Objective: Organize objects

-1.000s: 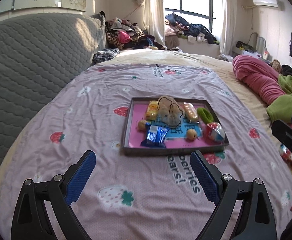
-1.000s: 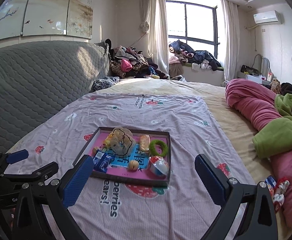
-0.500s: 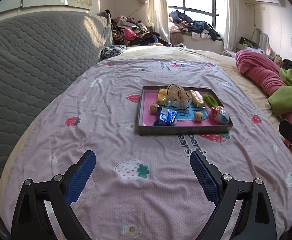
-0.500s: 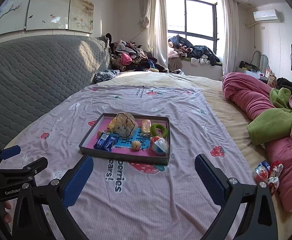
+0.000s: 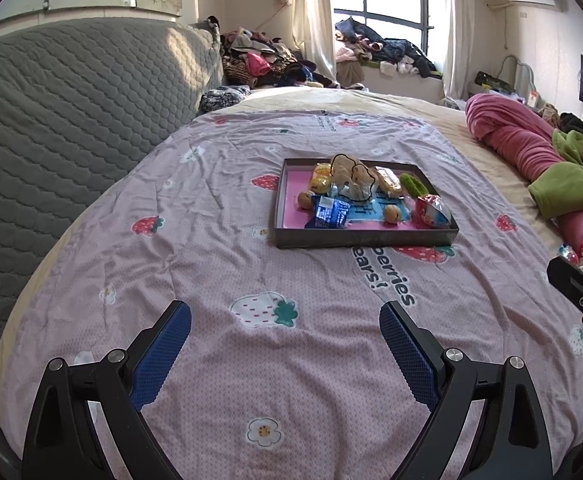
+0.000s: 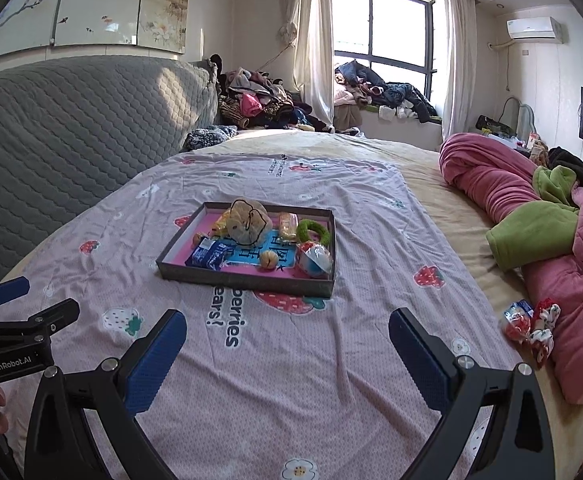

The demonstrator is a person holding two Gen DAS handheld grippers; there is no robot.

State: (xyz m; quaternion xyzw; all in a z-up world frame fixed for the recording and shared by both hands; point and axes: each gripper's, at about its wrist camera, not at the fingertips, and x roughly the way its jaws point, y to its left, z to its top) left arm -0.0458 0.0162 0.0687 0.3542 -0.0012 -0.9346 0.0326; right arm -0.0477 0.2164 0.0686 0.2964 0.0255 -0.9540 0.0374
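A shallow dark-walled cardboard tray with a pink floor (image 5: 365,237) (image 6: 247,278) sits mid-bed on a lilac strawberry-print sheet (image 5: 219,264) (image 6: 371,240). Inside it: a beige drawstring mesh pouch (image 5: 349,172) (image 6: 247,220) at the back centre, a blue foil snack packet (image 5: 329,212) (image 6: 207,256) front-left, a fuzzy green ring (image 6: 313,231) back-right, a red-and-blue plastic-wrapped ball (image 5: 433,210) (image 6: 314,259) front-right, plus a small tan round item (image 5: 391,213) (image 6: 267,259) betw. packet and ball. Yellow wrapped snacks sit behind the pouch; labels too small to read.

Surroundings: grey quilted headboard (image 5: 71,112) to the left, rolled pink-and-green quilt (image 6: 531,216) along the right edge, clothes heaped by the window. A red wrapped snack and a red-white scrunchie (image 6: 531,328) lie on the sheet just beside the quilt, well apart from the tray. Nothing lies betw. the grippers and the tray, only bare sheet.

Left gripper (image 5: 285,344): blue-padded fingers spread wide, empty, held low over the near part of the sheet, aimed at the tray. Right gripper (image 6: 287,346): same, spread wide, holding nothing, tray ahead and slightly left. Each gripper's black body shows at the other view's edge, w/ fingertips of a hand partly cut off there.
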